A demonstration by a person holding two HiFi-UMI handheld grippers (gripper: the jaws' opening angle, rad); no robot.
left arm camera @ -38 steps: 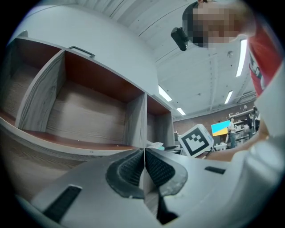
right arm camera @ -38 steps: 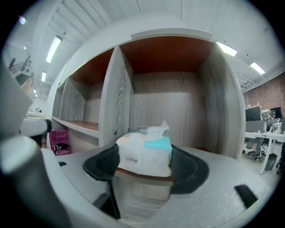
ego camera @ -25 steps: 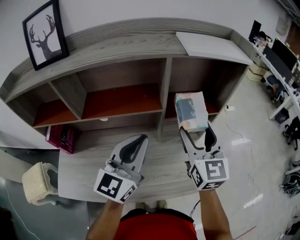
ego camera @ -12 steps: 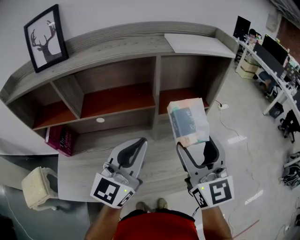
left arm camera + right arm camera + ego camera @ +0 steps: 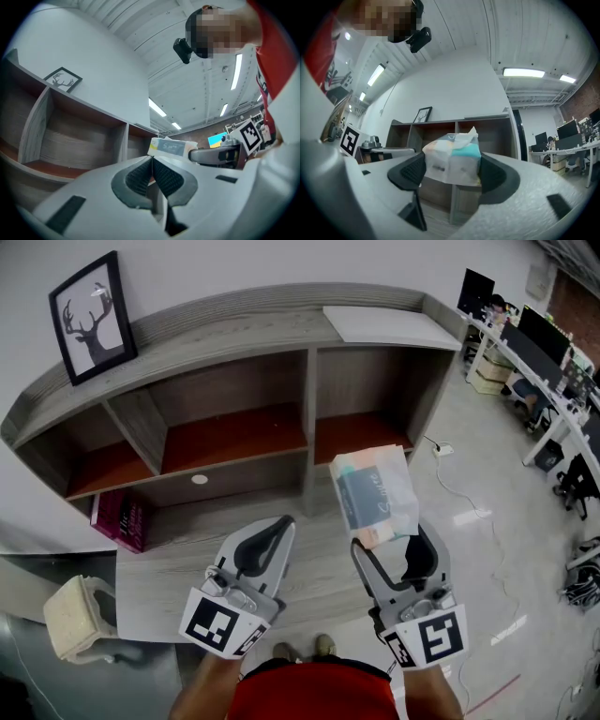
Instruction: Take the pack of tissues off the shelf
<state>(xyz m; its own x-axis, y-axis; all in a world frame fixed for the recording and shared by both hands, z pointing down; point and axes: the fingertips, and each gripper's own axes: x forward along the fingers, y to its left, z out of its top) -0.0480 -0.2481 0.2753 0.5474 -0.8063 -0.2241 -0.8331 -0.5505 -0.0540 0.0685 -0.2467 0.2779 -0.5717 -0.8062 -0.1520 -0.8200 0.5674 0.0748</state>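
Observation:
The pack of tissues [image 5: 373, 495], a soft plastic-wrapped block with a dark blue label and a peach end, is held up in the air in front of the grey shelf [image 5: 309, 418], clear of its compartments. My right gripper [image 5: 386, 545] is shut on it; in the right gripper view the pack [image 5: 452, 161] fills the space between the two dark pads [image 5: 411, 172]. My left gripper [image 5: 272, 532] hangs to its left over the shelf's lower ledge, jaws pressed together and empty. From the left gripper view the pack [image 5: 171, 148] shows beyond the closed left gripper [image 5: 152, 171].
A framed deer picture [image 5: 86, 317] leans on the shelf top, with a white board [image 5: 386, 324] at the top's right end. A dark red book [image 5: 120, 519] stands on the lower ledge at left. A beige stool [image 5: 73, 615] sits at lower left. Desks with monitors [image 5: 544, 343] line the right.
The right gripper has drawn the tissue pack back out of the right-hand compartment toward me and slightly left. The left gripper has stayed about where it was, shut.

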